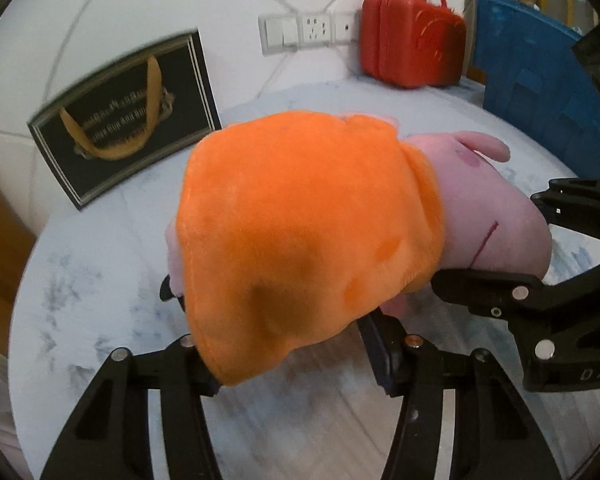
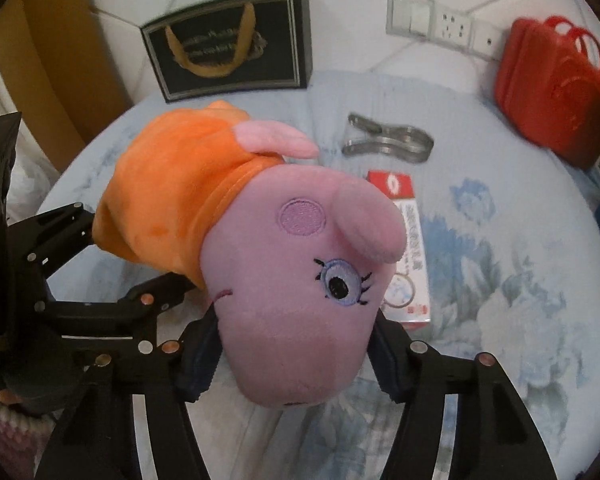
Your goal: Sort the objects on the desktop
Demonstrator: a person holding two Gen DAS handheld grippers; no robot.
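Observation:
A plush pig (image 2: 300,280) with a pink head and an orange dress (image 1: 300,220) lies across both grippers, over the round table with its pale blue flowered cover (image 2: 520,280). My left gripper (image 1: 276,320) is shut on the orange body, and the dress hides its left fingertip. The right wrist view shows it again, the left gripper (image 2: 140,248) coming in from the left. My right gripper (image 2: 296,360) is shut on the pink head, a pad pressed against each side. In the left wrist view the right gripper (image 1: 488,240) reaches in from the right edge.
A black gift bag with an orange handle (image 2: 228,44) leans on the wall at the back. A red carry case (image 2: 552,92) stands at the back right beside a blue crate (image 1: 540,80). A metal clip (image 2: 388,144) and a carded key ring pack (image 2: 408,248) lie on the table.

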